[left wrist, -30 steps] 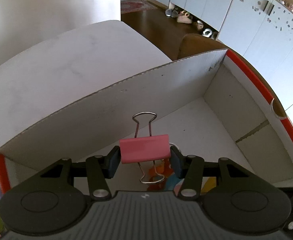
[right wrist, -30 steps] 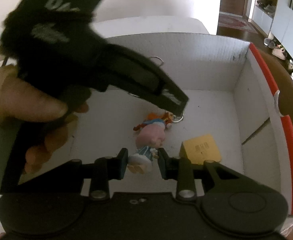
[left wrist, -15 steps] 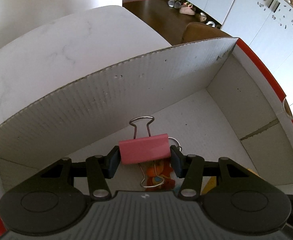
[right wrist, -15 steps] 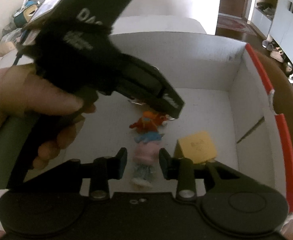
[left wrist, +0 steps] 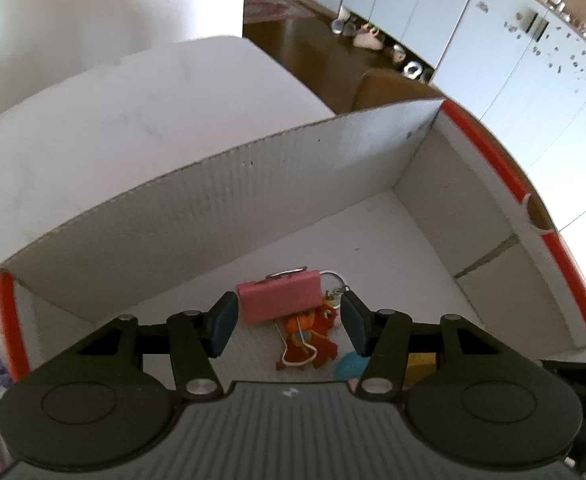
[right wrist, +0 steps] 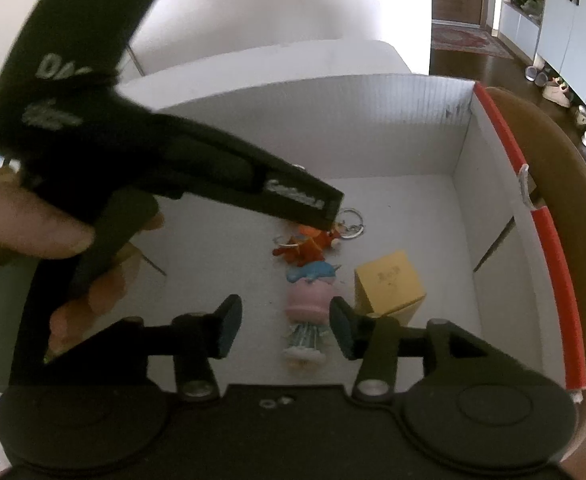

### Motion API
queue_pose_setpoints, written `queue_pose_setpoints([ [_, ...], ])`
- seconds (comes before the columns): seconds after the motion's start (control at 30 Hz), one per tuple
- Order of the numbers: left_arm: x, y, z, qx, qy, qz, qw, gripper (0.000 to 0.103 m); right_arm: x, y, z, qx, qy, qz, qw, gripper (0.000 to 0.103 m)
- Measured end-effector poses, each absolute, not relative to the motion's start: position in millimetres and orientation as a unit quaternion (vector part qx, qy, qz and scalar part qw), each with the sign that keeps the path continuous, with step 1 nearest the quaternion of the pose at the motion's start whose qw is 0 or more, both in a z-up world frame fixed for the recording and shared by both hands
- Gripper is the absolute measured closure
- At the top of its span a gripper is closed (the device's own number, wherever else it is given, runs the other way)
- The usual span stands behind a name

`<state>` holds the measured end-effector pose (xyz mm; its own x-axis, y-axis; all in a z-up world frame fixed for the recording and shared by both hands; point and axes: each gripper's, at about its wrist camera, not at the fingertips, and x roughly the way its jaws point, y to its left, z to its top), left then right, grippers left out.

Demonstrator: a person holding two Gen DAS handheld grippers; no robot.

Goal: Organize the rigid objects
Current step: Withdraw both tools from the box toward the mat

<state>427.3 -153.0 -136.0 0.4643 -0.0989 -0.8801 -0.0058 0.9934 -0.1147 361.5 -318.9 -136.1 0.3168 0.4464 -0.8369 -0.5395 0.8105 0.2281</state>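
Note:
A pink binder clip hangs loose just beyond my left gripper. Its jaws are opening, with a gap on each side of the clip, low over the floor of a white cardboard box. Below the clip lies an orange keychain figure. In the right wrist view my right gripper is opening too. A small doll with a pink head and blue hair lies on the box floor between its pads, and neither pad touches it. A yellow cube stands just right of the doll.
The box has tall white walls and a red-taped right rim. A hand holds the black left tool, which reaches into the box from the left. The box stands on a white table.
The left jaws widened and let go of the pink clip, which tipped over and sank toward the box floor. The right jaws spread away from the doll, which now lies flat.

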Motion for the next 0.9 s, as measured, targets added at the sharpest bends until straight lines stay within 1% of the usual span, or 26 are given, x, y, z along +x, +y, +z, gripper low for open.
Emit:
queue_pose_setpoints([
  [0.13,418,-154,-121,-0.055,0.497,-0.031,0.865,0.047,356,-321,-128,-0.038,0.489,0.309,0.815,0.049],
  [0.27,400,-150,-102,-0.061,0.476,-0.037,0.876,0.047,350,-320,-115,-0.032,0.474,0.312,0.823,0.044],
  [0.53,361,-131,-71,-0.067,0.438,-0.053,0.895,0.047,333,-319,-89,-0.024,0.448,0.307,0.839,0.039],
  [0.63,344,-121,-61,-0.063,0.426,-0.057,0.901,0.047,324,-318,-79,-0.017,0.436,0.302,0.848,0.034],
  [0.67,338,-118,-58,-0.061,0.422,-0.058,0.903,0.045,321,-317,-76,-0.015,0.432,0.3,0.851,0.032],
  [0.7,333,-114,-56,-0.059,0.418,-0.057,0.905,0.039,317,-315,-73,-0.015,0.427,0.297,0.854,0.031],
  [0.73,327,-110,-53,-0.056,0.412,-0.057,0.908,0.037,314,-313,-70,-0.016,0.422,0.294,0.857,0.028],
  [0.77,321,-106,-50,-0.053,0.406,-0.058,0.91,0.036,310,-312,-68,-0.016,0.416,0.289,0.862,0.024],
  [0.9,301,-88,-42,-0.047,0.391,-0.062,0.917,0.036,297,-305,-61,-0.009,0.397,0.277,0.875,0.018],
])
